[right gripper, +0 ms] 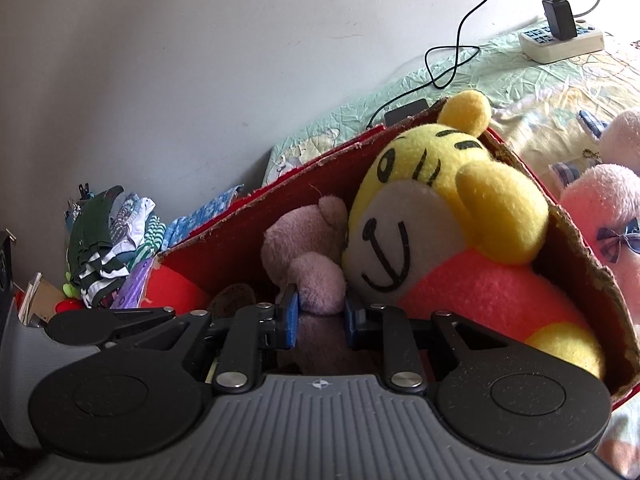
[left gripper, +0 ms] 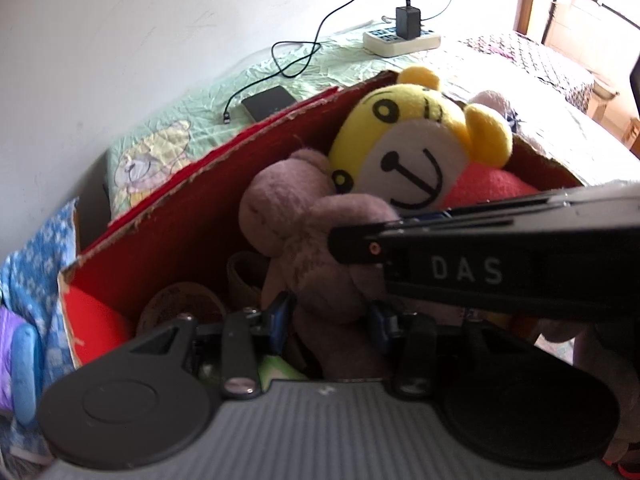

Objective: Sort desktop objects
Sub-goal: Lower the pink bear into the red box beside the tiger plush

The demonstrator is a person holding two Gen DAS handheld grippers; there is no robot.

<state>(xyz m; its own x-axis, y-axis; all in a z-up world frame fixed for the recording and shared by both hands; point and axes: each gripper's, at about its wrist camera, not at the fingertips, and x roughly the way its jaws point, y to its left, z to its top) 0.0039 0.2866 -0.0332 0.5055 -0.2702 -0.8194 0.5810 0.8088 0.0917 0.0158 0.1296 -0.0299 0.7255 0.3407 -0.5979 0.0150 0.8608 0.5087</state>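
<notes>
A red cardboard box (left gripper: 192,216) (right gripper: 240,240) stands on the bed and holds plush toys. A mauve plush bear (left gripper: 296,224) (right gripper: 296,240) leans against a big yellow-headed plush (left gripper: 416,148) (right gripper: 432,216) with a red body. My left gripper (left gripper: 330,320) is low in the box, its blue pads pressed on the bear's lower body. My right gripper (right gripper: 322,320) is shut on one of the bear's limbs. In the left wrist view the right gripper (left gripper: 340,240) reaches in from the right as a black bar, its tip at the bear's arm.
A brown round object (left gripper: 180,304) lies on the box floor at the left. Behind the box are a black device (left gripper: 269,102) with a cable and a power strip (left gripper: 402,40). A pink plush (right gripper: 604,208) sits outside the right wall. Clothes (right gripper: 112,240) are piled at the left.
</notes>
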